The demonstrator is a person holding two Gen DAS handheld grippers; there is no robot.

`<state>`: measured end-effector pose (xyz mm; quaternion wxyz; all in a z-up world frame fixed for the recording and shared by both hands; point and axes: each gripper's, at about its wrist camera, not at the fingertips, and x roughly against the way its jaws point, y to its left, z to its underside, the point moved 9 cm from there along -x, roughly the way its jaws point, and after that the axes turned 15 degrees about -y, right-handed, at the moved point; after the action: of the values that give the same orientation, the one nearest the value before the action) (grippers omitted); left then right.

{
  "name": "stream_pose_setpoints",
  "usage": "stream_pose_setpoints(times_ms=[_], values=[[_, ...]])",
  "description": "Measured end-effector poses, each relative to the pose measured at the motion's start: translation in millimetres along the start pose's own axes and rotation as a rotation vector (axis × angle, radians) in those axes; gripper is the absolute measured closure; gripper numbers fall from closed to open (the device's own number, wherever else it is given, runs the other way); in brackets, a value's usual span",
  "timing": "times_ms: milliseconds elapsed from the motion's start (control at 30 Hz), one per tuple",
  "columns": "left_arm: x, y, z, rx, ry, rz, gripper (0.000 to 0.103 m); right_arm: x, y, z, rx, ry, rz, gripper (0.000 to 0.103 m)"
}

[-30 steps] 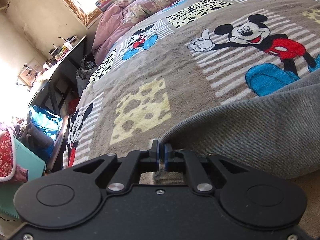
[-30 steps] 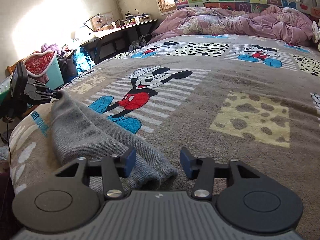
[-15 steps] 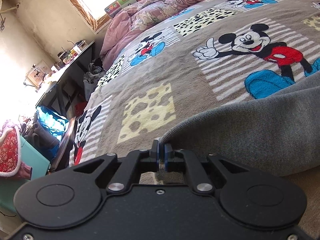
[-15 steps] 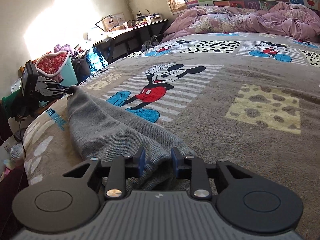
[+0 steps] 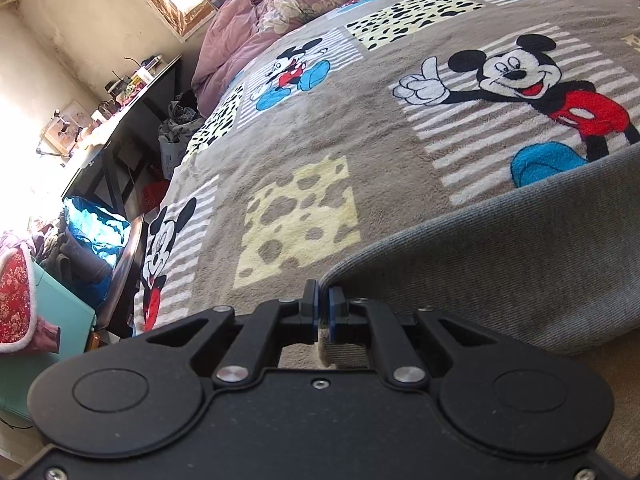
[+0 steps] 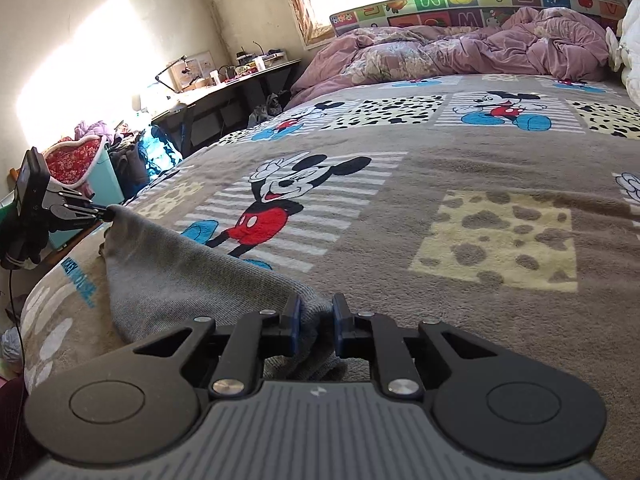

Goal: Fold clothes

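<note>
**Grey garment clamped at two ends on a cartoon-print blanket**

Left wrist view: left gripper at lower centre, blue pads pressed together on a corner of the grey knit garment; cloth spreading from the fingertips toward the right edge of the frame, with a short ribbed flap hanging below the pads. Cartoon-mouse blanket filling the centre and upper right; pink quilt bunched at upper centre; dark desk at left.

Right wrist view: right gripper at lower centre, jaws narrowed onto a bunched fold of the same garment, pads touching cloth on both sides. Garment running as a raised ridge from these fingertips to mid-left, ending at the tips of the left gripper. Alphabet-print headboard along the top.
</note>
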<state>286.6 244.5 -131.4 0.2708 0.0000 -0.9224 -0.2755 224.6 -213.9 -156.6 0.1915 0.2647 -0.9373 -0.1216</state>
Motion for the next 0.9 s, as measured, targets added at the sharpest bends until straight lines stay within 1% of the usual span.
stream_pose_setpoints(times_ms=[133, 300, 367, 400, 433, 467, 500, 533, 567, 600, 633, 700, 800, 867, 900], values=[[-10, -2, 4, 0.004, 0.041, 0.024, 0.100, -7, -4, 8, -0.008, 0.020, 0.010, 0.086], [-20, -3, 6, 0.037, 0.077, 0.063, 0.100, -15, -6, 14, 0.013, 0.027, 0.028, 0.085], [-23, -4, 10, 0.052, 0.106, 0.090, 0.100, -15, -5, 15, 0.017, 0.031, 0.031, 0.085], [-23, -3, 10, 0.062, 0.108, 0.096, 0.099, -16, -5, 15, 0.015, 0.033, 0.036, 0.084], [-22, -1, 10, 0.073, 0.102, 0.099, 0.095, -17, -5, 15, 0.012, 0.035, 0.041, 0.080], [-18, 5, 7, 0.104, 0.083, 0.081, 0.090, -16, -5, 14, 0.014, 0.033, 0.049, 0.080], [-13, 15, 5, 0.149, 0.060, 0.045, 0.079, -15, -5, 12, 0.021, 0.025, 0.060, 0.076], [-7, 26, 5, 0.196, 0.038, 0.000, 0.073, -12, -4, 9, 0.036, 0.012, 0.071, 0.069], [0, 37, 5, 0.244, 0.018, -0.047, 0.073, -10, -2, 7, 0.053, -0.003, 0.082, 0.067], [7, 46, 9, 0.298, 0.005, -0.075, 0.073, -7, 0, 5, 0.069, -0.017, 0.092, 0.067], [13, 52, 13, 0.352, -0.005, -0.084, 0.073, -4, 1, 2, 0.087, -0.032, 0.103, 0.066], [26, 58, 23, 0.501, -0.032, -0.069, 0.073, 2, 4, -3, 0.124, -0.061, 0.125, 0.066], [33, 55, 41, 0.748, -0.047, 0.012, 0.073, 13, 12, -15, 0.174, -0.119, 0.144, 0.066], [31, 48, 51, 0.902, -0.042, 0.065, 0.073, 18, 21, -21, 0.189, -0.147, 0.135, 0.066], [28, 45, 55, 0.961, -0.040, 0.080, 0.073, 20, 26, -22, 0.190, -0.152, 0.119, 0.067]])
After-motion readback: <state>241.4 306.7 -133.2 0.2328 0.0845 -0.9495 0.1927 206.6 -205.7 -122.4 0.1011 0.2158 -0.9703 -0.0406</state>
